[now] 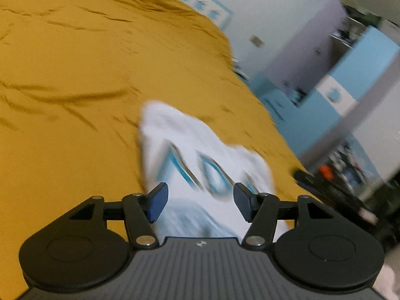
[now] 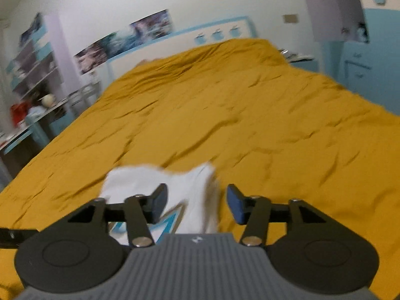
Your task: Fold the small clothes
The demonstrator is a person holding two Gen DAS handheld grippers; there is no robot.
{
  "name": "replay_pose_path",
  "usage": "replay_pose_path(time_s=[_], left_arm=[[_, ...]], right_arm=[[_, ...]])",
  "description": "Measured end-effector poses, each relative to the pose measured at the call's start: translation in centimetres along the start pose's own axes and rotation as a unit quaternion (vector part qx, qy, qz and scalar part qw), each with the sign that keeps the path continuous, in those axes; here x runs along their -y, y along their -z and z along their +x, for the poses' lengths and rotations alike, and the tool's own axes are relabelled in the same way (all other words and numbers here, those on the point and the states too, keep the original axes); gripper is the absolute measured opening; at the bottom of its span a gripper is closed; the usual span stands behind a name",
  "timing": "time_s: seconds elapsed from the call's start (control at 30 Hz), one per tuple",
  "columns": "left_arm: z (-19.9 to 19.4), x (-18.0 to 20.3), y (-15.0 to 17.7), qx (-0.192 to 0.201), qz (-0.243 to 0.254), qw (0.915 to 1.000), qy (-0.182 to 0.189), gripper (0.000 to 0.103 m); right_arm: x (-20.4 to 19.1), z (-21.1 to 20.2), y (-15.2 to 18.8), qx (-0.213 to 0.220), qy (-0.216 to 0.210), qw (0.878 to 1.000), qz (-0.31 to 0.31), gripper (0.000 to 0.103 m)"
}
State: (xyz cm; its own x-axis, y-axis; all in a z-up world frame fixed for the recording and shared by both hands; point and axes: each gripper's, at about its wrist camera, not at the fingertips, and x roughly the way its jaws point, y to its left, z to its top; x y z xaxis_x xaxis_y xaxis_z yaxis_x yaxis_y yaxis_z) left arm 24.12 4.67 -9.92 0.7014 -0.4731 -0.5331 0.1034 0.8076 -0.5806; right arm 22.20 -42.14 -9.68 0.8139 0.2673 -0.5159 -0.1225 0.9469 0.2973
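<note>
A small white garment (image 1: 197,150) with blue printed letters lies on the mustard-yellow bed cover (image 1: 75,62), blurred by motion. My left gripper (image 1: 200,200) stands open just above its near part, and its blue pads touch nothing. In the right wrist view the same white garment (image 2: 195,187) lies crumpled in front of my right gripper (image 2: 196,202). That gripper is open too, with the cloth lying below the gap between its fingers and not pinched. The other gripper shows as a dark shape (image 1: 332,192) at the right of the left wrist view.
The bed cover (image 2: 225,112) fills most of both views. Blue and white cupboards (image 1: 345,75) stand past the bed's right edge. A cluttered desk and shelves (image 2: 32,95) stand to the left. A white headboard (image 2: 220,35) with blue trim is at the far end.
</note>
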Motion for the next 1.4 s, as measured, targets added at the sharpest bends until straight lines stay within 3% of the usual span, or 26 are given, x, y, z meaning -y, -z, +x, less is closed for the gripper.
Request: replay_pose_path(time_s=[0.1, 0.17, 0.23, 0.33, 0.43, 0.53, 0.6, 0.67, 0.8, 0.9, 1.0, 1.1, 1.13, 1.23, 1.33, 1.37, 1.4], left_arm=[[3.7, -2.4, -3.1, -0.002, -0.021, 0.9995, -0.024, 0.069], [6.3, -3.6, -4.3, -0.011, -0.034, 0.9976, -0.059, 0.068], [8.4, -4.8, -4.9, -0.021, -0.054, 0.9963, -0.064, 0.068], [10.6, -5.9, -5.3, -0.029, -0.086, 0.995, -0.042, 0.068], [12.2, -7.4, -5.3, -0.027, -0.147, 0.9886, 0.019, 0.068], [13.2, -8.5, -5.1, -0.014, -0.185, 0.9808, 0.06, 0.049], [13.4, -9.0, -4.9, -0.006, -0.191, 0.979, 0.07, 0.023], [13.2, -9.4, -4.9, 0.012, -0.2, 0.9772, 0.069, 0.012], [12.1, -9.7, -4.5, 0.043, -0.202, 0.9754, 0.077, 0.008], [11.5, -9.9, -4.2, 0.061, -0.205, 0.9738, 0.077, 0.008], [13.1, -10.5, -4.2, 0.035, -0.196, 0.9794, 0.036, 0.008], [13.8, -10.9, -4.2, 0.02, -0.191, 0.981, 0.032, 0.014], [13.6, -10.9, -4.3, 0.018, -0.201, 0.9787, 0.039, 0.014], [12.0, -10.0, -5.0, 0.0, -0.197, 0.9799, 0.03, 0.028], [8.0, -6.7, -4.4, -0.017, -0.122, 0.9924, -0.005, 0.043], [6.1, -5.5, -3.5, -0.01, -0.098, 0.9951, -0.005, 0.056], [4.7, -4.5, -2.6, -0.006, -0.079, 0.9968, -0.001, 0.063]], right_arm=[[0.5, 2.9, -0.5, -0.018, -0.018, 1.0, 0.018, 0.055], [0.6, 4.8, -0.5, -0.033, -0.01, 0.999, 0.022, 0.055], [0.7, 6.3, -0.3, -0.046, -0.014, 0.999, 0.022, 0.055], [0.6, 7.7, 0.0, -0.052, -0.02, 0.998, 0.018, 0.055], [0.8, 8.2, -0.1, -0.045, -0.017, 0.999, 0.021, 0.055], [1.1, 8.7, -0.2, -0.047, -0.031, 0.998, 0.028, 0.054], [0.9, 9.2, -0.1, -0.053, -0.027, 0.998, 0.022, 0.046], [0.9, 9.6, -0.1, -0.058, -0.013, 0.998, 0.019, 0.015], [1.0, 9.0, -0.5, -0.037, -0.031, 0.998, 0.031, 0.007], [0.5, 8.8, -0.8, -0.016, -0.049, 0.998, 0.021, 0.006], [0.9, 10.8, -0.4, -0.052, -0.02, 0.998, 0.014, 0.007], [2.7, 12.0, 0.1, -0.072, -0.022, 0.996, 0.049, 0.02], [3.1, 11.6, 0.0, -0.069, -0.024, 0.995, 0.06, 0.03], [2.7, 8.4, -0.8, -0.051, -0.021, 0.997, 0.053, 0.032], [0.3, 2.8, -0.8, -0.036, -0.042, 0.998, -0.008, 0.032], [-0.9, 0.8, -0.2, -0.032, -0.043, 0.998, -0.036, 0.032], [-2.0, -1.0, 0.7, -0.035, -0.044, 0.997, -0.06, 0.032]])
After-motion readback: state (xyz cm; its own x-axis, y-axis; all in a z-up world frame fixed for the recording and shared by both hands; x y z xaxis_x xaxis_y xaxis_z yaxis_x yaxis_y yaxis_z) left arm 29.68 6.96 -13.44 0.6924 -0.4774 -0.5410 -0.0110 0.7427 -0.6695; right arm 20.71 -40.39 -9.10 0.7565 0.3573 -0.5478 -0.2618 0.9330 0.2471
